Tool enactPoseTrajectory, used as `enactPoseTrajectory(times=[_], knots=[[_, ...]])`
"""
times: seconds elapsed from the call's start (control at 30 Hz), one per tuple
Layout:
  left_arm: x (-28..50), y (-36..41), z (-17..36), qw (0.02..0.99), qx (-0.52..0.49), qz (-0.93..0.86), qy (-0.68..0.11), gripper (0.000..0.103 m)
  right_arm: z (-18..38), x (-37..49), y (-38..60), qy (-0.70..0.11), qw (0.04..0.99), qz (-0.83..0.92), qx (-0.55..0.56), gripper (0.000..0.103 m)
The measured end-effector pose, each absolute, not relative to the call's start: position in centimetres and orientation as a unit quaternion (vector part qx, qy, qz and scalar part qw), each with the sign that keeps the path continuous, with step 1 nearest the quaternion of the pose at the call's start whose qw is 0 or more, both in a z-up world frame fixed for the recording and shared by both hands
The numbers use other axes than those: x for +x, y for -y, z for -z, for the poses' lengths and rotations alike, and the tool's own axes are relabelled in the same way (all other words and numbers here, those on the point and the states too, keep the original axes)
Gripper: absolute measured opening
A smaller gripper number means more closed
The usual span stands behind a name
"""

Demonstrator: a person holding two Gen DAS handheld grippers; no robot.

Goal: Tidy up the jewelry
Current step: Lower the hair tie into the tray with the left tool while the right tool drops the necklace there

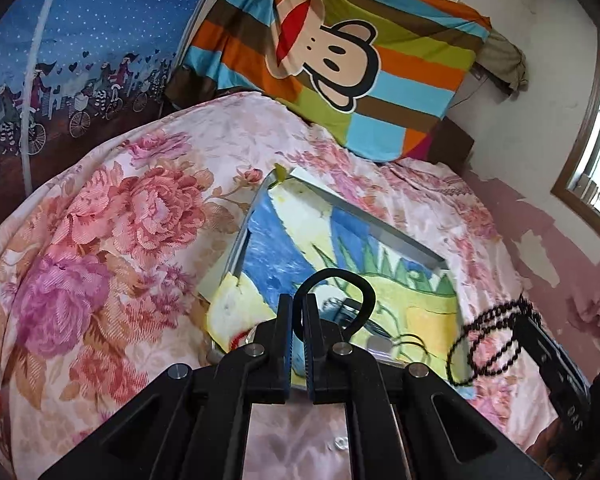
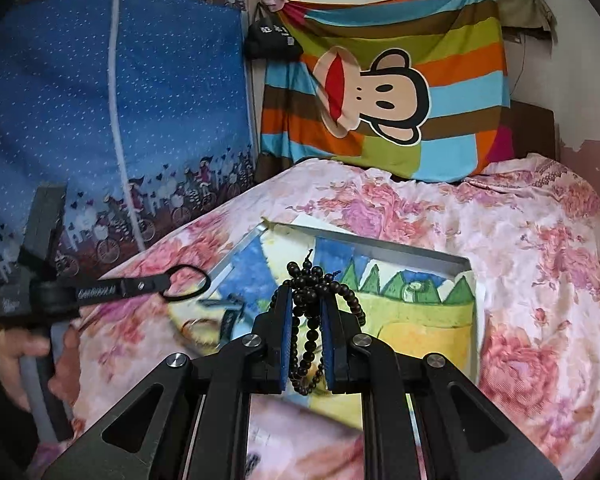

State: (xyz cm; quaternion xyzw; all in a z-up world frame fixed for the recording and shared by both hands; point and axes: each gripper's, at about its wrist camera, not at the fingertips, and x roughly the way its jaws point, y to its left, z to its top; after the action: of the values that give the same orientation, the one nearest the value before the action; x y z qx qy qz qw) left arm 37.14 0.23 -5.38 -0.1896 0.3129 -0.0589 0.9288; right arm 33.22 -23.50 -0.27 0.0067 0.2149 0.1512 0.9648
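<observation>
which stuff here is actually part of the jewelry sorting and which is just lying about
Part of the job:
- black ring bracelet, pinched in the left hand-held gripper
- dark bead strand, clamped in the right hand-held gripper
- shallow tray lined with a child's painting

Lying about:
- floral bedspread
- striped monkey blanket
- blue starry curtain
- black pouch hanging up

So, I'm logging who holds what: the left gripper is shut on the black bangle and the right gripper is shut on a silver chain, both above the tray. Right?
One thing is off: the right gripper is shut on a string of dark wooden beads, not a silver chain, as the right wrist view shows. The left gripper does hold the black bangle, both above the tray.
</observation>
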Motion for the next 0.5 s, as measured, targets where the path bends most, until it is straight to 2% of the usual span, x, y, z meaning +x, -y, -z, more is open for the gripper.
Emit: enactPoseTrajectory(times=[0.2,0.5], knots=[[39.2,0.2,7.3,0.928,-0.17,0.047,-0.328,0.005,4.2,36.7,24.0,-0.263,0.954,-0.131,0.055,0.012],[40.1,1.3,9.4,0.919,-0.144,0.042,-0.365,0.006,8.8,37.5,23.8,-0.318,0.94,-0.105,0.061,0.013]])
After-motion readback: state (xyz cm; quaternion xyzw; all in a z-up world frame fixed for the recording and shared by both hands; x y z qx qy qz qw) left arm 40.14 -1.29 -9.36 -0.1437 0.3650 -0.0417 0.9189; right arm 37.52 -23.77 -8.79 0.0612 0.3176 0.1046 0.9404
